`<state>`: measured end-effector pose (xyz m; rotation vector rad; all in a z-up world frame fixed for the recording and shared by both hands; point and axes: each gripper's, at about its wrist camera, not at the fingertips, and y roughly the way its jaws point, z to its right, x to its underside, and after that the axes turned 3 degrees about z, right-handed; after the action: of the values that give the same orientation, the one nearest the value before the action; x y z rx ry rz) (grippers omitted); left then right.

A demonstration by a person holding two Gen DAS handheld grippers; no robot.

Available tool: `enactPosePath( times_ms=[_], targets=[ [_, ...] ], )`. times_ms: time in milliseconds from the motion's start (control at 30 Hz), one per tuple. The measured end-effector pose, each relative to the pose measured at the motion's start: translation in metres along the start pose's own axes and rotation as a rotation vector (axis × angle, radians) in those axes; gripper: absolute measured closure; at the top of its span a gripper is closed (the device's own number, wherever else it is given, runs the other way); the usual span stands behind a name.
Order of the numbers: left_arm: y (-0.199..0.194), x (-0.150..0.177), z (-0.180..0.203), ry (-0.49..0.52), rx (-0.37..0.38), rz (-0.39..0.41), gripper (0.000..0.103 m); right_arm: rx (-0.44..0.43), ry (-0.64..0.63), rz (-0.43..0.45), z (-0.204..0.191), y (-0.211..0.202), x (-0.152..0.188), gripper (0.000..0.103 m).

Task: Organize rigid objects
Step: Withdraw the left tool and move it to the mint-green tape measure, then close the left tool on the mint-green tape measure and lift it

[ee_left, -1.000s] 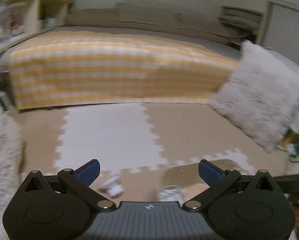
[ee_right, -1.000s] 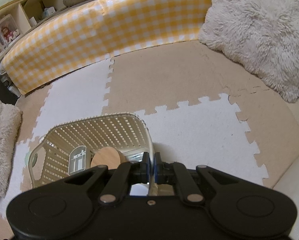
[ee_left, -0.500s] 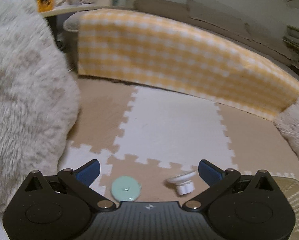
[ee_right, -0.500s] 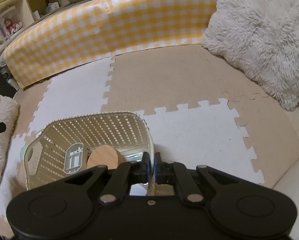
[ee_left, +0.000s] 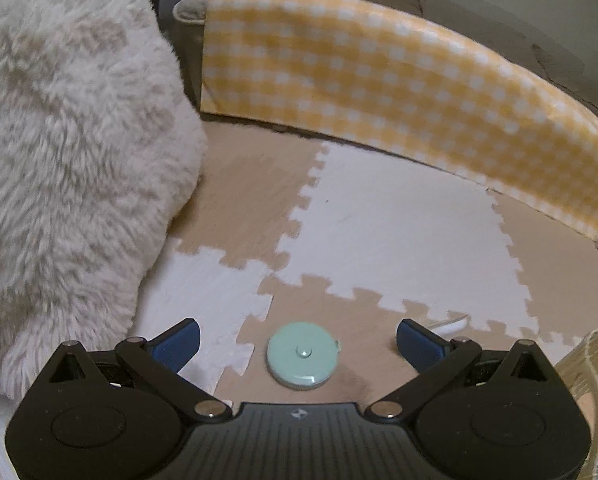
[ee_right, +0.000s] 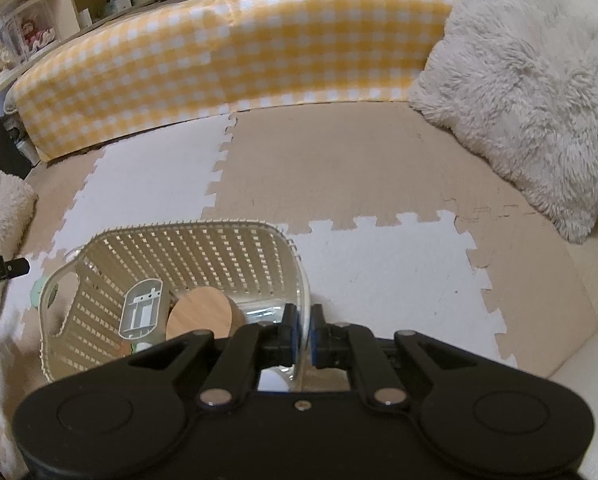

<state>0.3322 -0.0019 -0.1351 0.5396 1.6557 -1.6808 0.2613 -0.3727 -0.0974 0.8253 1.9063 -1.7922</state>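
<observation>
The left gripper (ee_left: 298,343) hovers low over the foam floor mat (ee_left: 399,232) with its jaws spread wide and holding nothing; the mint-green round tape measure (ee_left: 302,355) lies flat on a tan tile directly between the two blue pads, slightly nearer the palm than the tips, so the wide opening looks set to straddle its disc before closing. A small white object (ee_left: 449,325) peeks out just beyond the right-hand pad, too hidden to identify. The right gripper (ee_right: 303,330) has its jaws pressed nearly together on the near rim of the cream lattice basket (ee_right: 203,248), apparently steadying it so things can be dropped in. Ahead of and to the left of those jaws, inside the basket, sit a round wooden lid (ee_right: 201,312) and a clear flat case (ee_right: 141,309). The basket's corner shows at the far right of the left wrist view, so the carry should be short. A fluffy cushion (ee_left: 67,152) crowds the left side.
</observation>
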Motion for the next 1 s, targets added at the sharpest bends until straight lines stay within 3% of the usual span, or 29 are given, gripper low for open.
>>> enactPosePath(
  times_ms=[300, 567, 833, 1000],
  targets=[
    [0.018, 0.014, -0.01, -0.025, -0.029, -0.023, 0.0, 0.005, -0.011, -0.005, -0.001, 0.0, 0.0, 0.096],
    [0.035, 0.026, -0.005, 0.015, 0.011, -0.029, 0.002, 0.002, -0.002, -0.008, 0.0, 0.001, 0.0, 0.096],
    [0.046, 0.029, 0.007, 0.128, -0.009, -0.015, 0.021, 0.0, 0.001, -0.011, 0.0, 0.001, -0.001, 0.096],
    [0.047, 0.028, 0.01, 0.139, 0.01, 0.0, 0.046, 0.0, 0.001, -0.011, 0.0, 0.001, 0.0, 0.096]
  ],
)
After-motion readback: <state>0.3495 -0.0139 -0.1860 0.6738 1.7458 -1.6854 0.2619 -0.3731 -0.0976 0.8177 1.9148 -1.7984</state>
